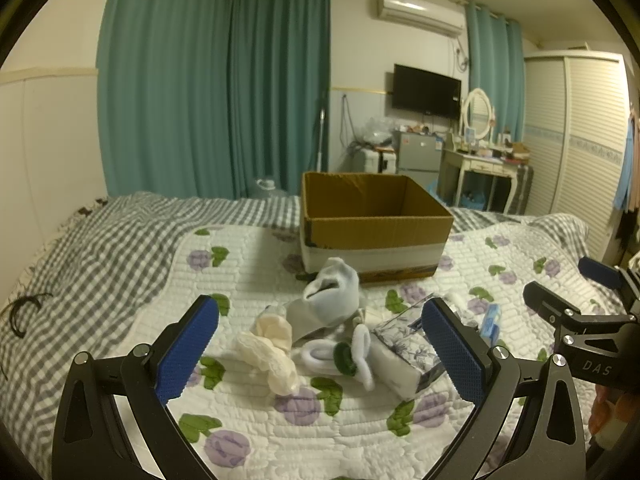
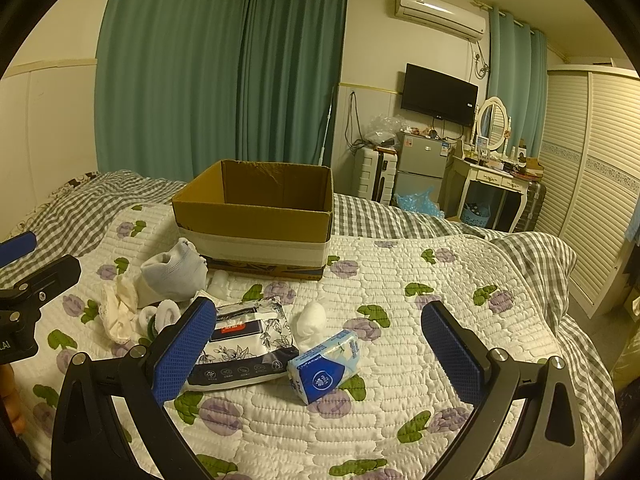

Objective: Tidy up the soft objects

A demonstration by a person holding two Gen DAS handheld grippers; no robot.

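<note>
An open cardboard box (image 1: pixel 374 226) (image 2: pixel 256 216) stands on the quilted floral bedspread (image 2: pixel 400 280). In front of it lie soft things: a pale blue sock (image 1: pixel 334 294) (image 2: pixel 172 276), a cream lace cloth (image 1: pixel 272 354) (image 2: pixel 118 314), white and green socks (image 1: pixel 344 354) (image 2: pixel 160 318), a floral tissue pack (image 1: pixel 404 356) (image 2: pixel 244 342), a small blue tissue pack (image 2: pixel 324 366) (image 1: pixel 491 320) and a white sock ball (image 2: pixel 312 320). My left gripper (image 1: pixel 320 352) is open over the sock pile. My right gripper (image 2: pixel 320 354) is open over the blue tissue pack. Both are empty.
A grey checked blanket (image 1: pixel 92 248) covers the bed's far and left parts. A black hair clip (image 1: pixel 24 308) lies at far left. Teal curtains, a small fridge (image 2: pixel 422 164), a dressing table (image 2: pixel 492 184) and a wardrobe stand beyond the bed.
</note>
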